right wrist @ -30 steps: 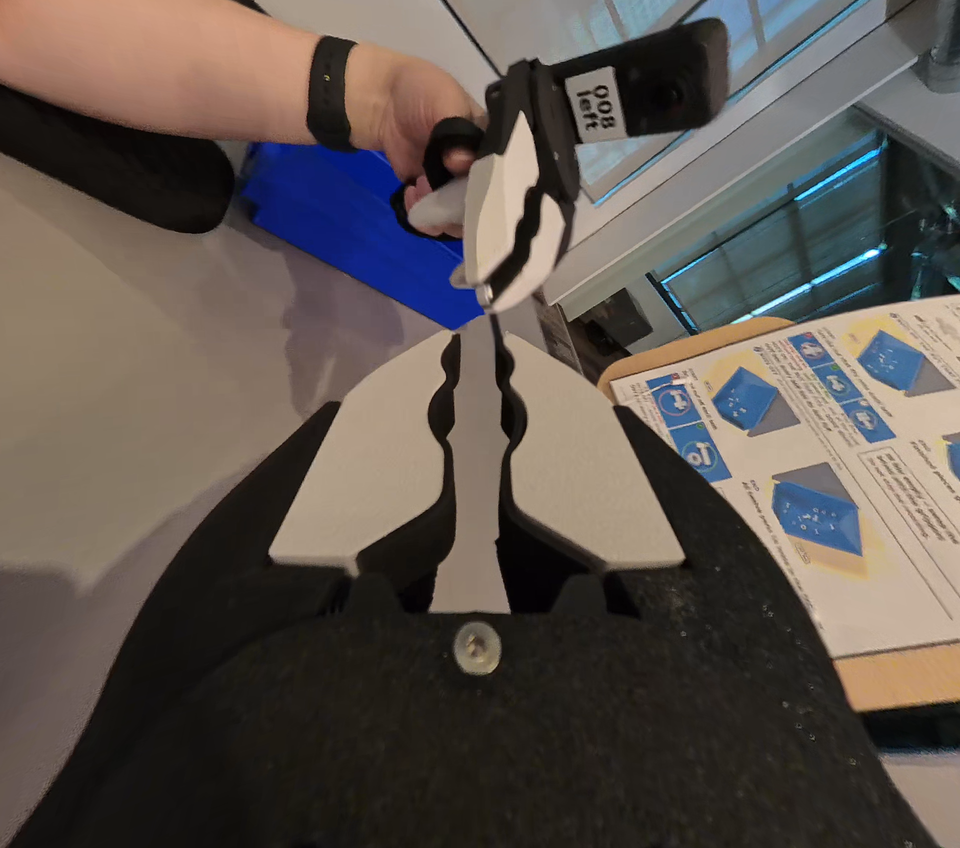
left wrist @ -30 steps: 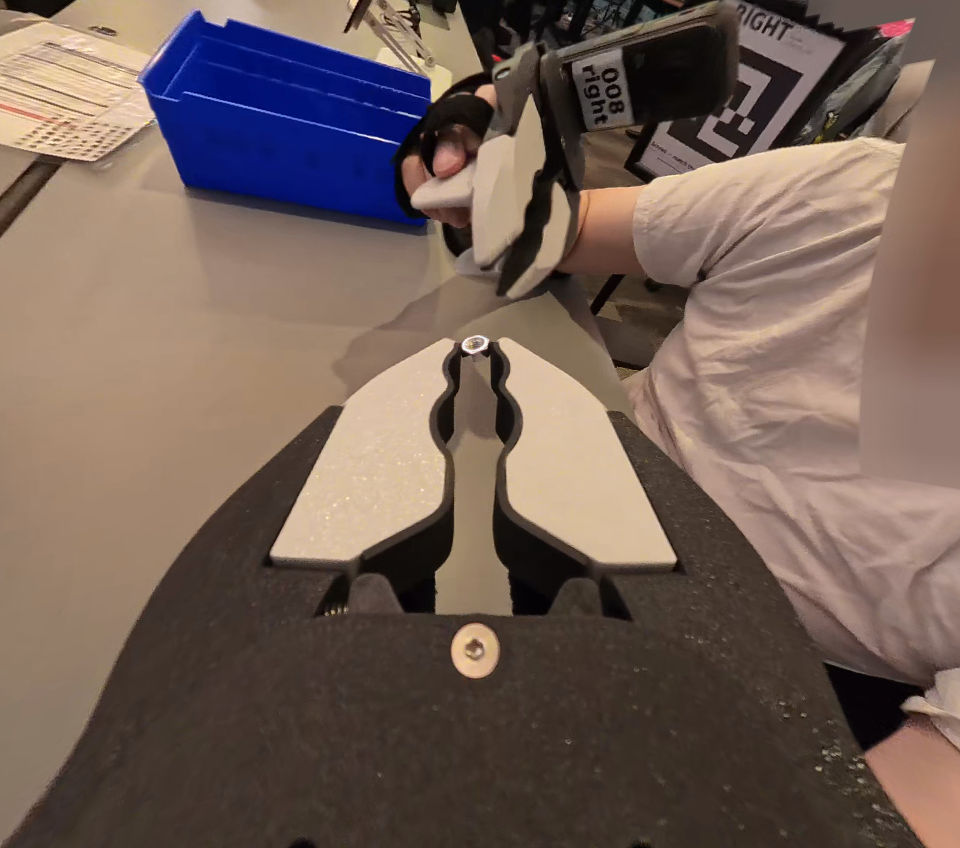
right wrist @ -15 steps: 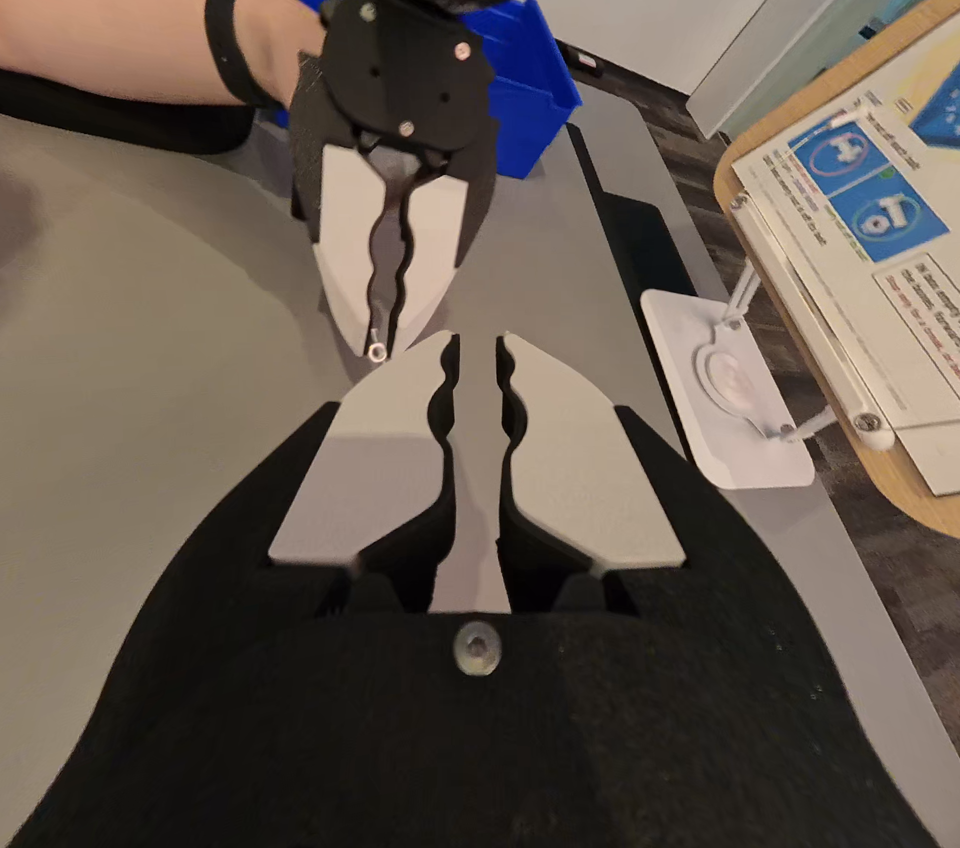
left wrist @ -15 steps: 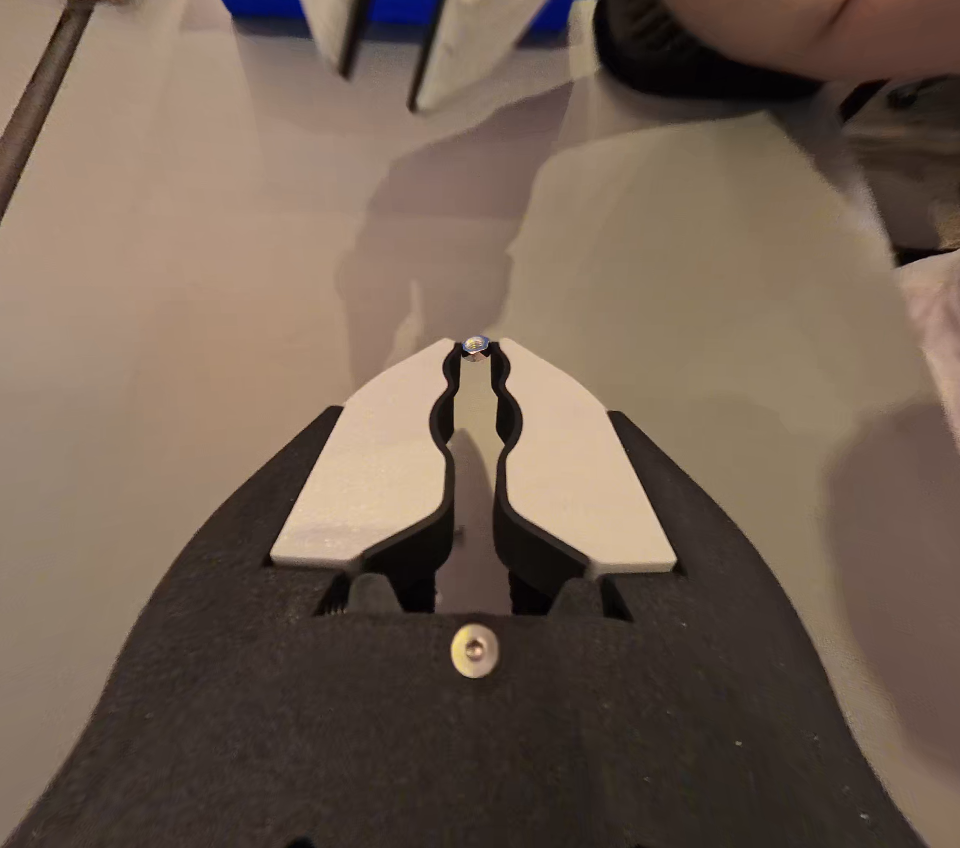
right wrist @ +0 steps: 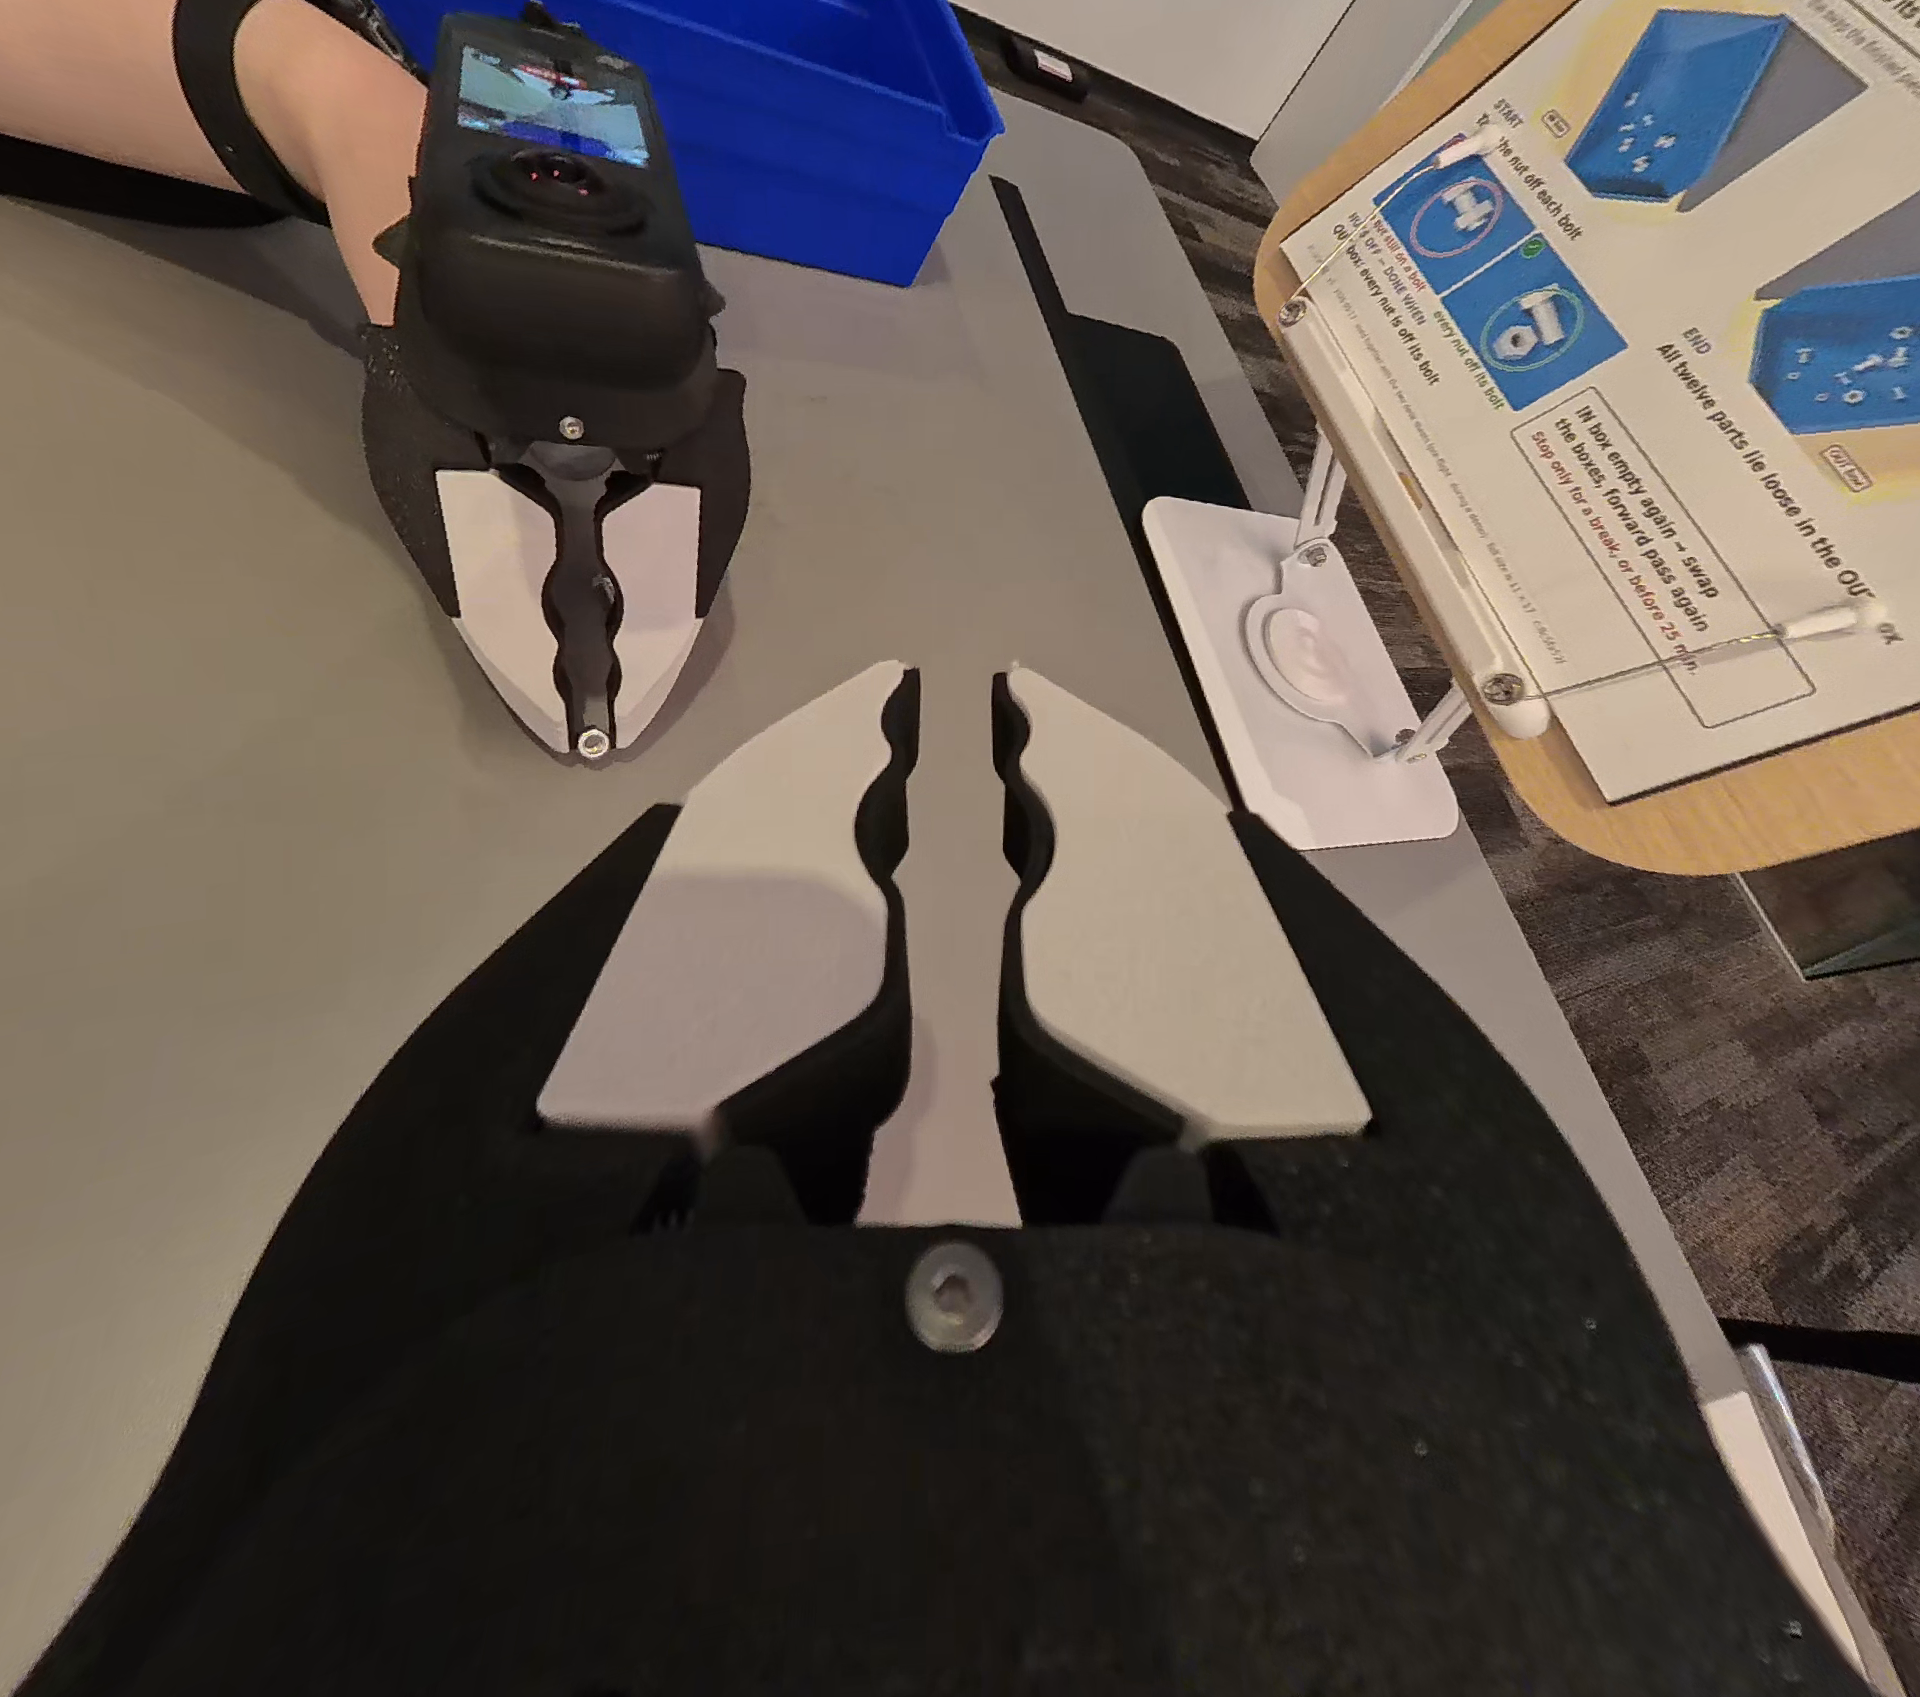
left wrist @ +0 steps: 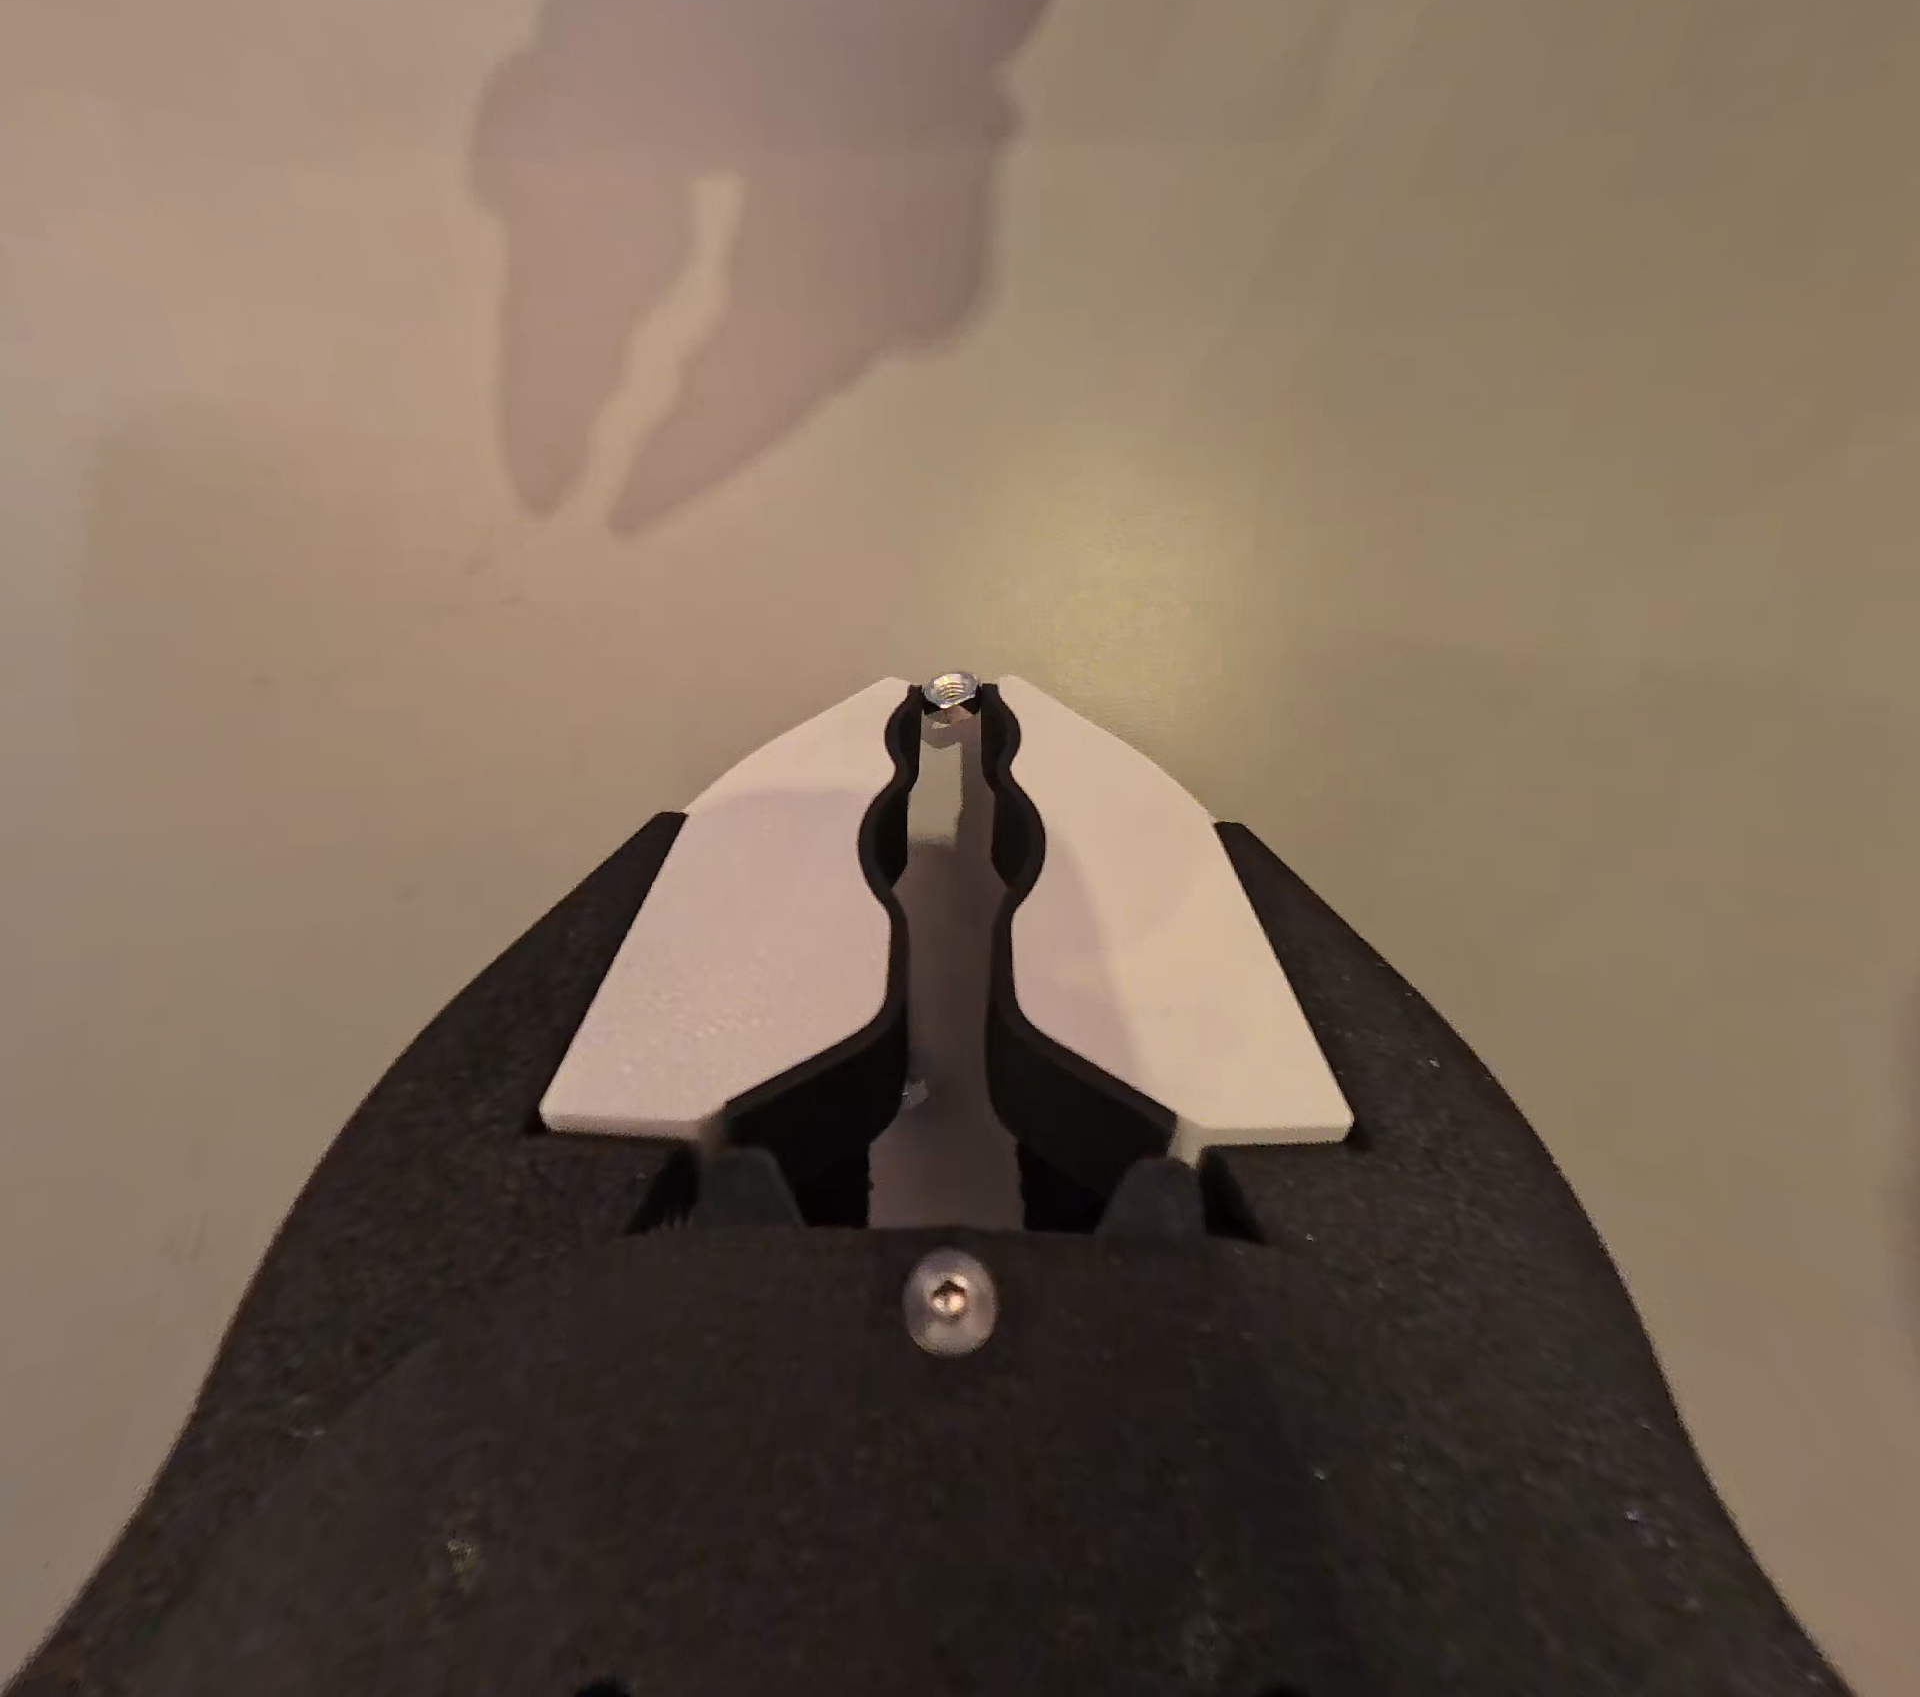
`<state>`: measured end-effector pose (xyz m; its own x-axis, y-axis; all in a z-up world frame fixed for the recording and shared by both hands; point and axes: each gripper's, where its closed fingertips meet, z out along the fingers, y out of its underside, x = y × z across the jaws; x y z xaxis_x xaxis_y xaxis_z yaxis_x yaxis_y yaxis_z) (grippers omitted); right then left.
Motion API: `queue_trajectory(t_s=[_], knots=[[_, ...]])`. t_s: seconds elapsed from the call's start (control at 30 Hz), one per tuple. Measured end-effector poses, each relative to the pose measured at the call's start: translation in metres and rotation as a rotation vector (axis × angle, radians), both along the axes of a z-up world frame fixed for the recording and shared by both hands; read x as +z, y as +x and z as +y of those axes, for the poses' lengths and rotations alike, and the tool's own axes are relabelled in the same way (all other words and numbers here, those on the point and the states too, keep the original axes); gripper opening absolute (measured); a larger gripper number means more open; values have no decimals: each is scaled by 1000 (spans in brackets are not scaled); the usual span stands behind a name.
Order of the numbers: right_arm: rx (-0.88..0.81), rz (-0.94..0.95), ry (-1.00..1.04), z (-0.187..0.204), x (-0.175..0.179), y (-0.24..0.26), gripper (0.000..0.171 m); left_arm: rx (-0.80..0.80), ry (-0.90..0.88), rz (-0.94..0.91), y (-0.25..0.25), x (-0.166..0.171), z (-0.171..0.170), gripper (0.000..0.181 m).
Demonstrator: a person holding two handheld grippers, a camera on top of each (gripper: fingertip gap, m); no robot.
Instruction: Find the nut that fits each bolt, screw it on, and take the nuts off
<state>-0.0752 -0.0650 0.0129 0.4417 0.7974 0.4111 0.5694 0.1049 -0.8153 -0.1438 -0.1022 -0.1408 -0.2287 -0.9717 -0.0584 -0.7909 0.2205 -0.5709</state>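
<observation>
The left hand-held gripper (right wrist: 592, 738) pinches a small silver nut (left wrist: 952, 691) at its tips above the grey tabletop (right wrist: 156, 608); the right hand-held gripper (right wrist: 954, 673) is spread, empty, near a printed instruction sheet (right wrist: 1704, 359).

Printed instruction sheet (right wrist: 1704, 317), wording withheld

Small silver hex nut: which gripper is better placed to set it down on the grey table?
Left. The left gripper is shut on the small silver hex nut with its tips low over the grey table. The right gripper is open and empty.
</observation>
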Motion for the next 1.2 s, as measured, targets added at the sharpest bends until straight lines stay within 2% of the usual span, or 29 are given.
queue_trajectory(t_s=[0.73, 0.9, 0.97, 1.07, 1.13, 1.2], knots=[[44, -53, -37, -3, -17, -12, 13, -12, -42, 77, -6, -15, -6, 10], [48, -58, -41, -4, -18, -13, 13, -11, -86, 82, -7, -14, -8, 19], [51, -56, -40, -5, -18, -14, 13, -4, -50, 74, -11, -7, 0, 21], [62, -46, -42, -6, -17, -15, 13, 49, -11, 24, -27, 22, 23, 21], [63, -43, -50, -5, -18, -16, 13, 91, -66, 5, -43, 40, 33, 20], [64, -51, -58, -4, -22, -16, 13, 107, -164, 52, -61, 44, 31, 20]])
